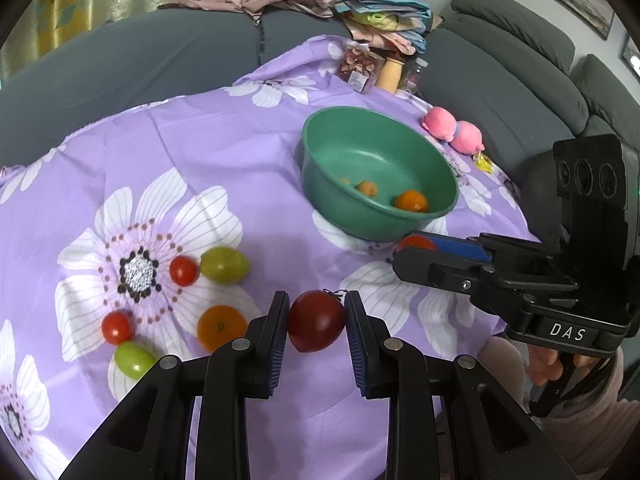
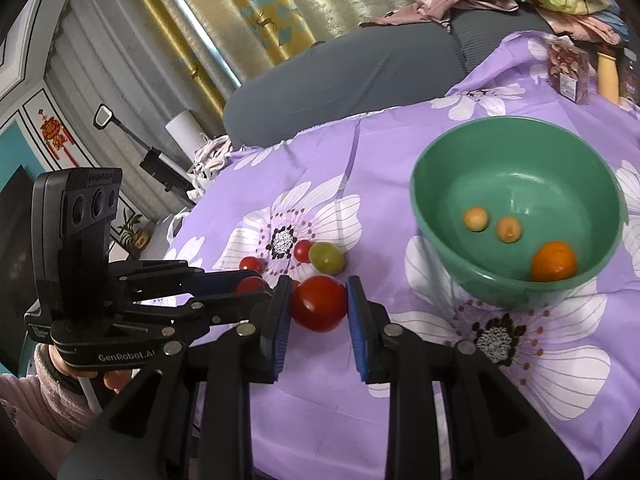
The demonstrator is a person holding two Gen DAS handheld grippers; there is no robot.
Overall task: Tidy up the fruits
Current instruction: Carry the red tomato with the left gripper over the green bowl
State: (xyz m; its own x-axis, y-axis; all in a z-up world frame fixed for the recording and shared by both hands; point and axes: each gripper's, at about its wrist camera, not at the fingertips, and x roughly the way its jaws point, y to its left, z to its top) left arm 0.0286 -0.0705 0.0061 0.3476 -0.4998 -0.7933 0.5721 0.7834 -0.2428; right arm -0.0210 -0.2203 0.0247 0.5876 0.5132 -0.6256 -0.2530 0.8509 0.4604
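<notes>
My left gripper (image 1: pixel 316 322) is shut on a dark red tomato (image 1: pixel 316 327) above the purple cloth. My right gripper (image 2: pixel 319 304) is shut on a bright red tomato (image 2: pixel 319 303), just short of the green bowl (image 2: pixel 440 168). The bowl (image 1: pixel 320 140) holds an orange (image 2: pixel 554 262) and two small yellow fruits (image 2: pixel 476 219). On the cloth lie two green fruits (image 1: pixel 224 265), two small red tomatoes (image 1: pixel 184 270) and an orange (image 1: pixel 221 328). The right gripper shows in the left wrist view (image 1: pixel 416 250); the left gripper shows in the right wrist view (image 2: pixel 256 286).
A purple flowered cloth (image 1: pixel 240 152) covers the round table. A pink plush toy (image 1: pixel 454 130), a snack bag (image 1: pixel 360 65) and a bottle (image 1: pixel 390 74) stand at the far edge. A grey sofa (image 1: pixel 500 80) surrounds the table.
</notes>
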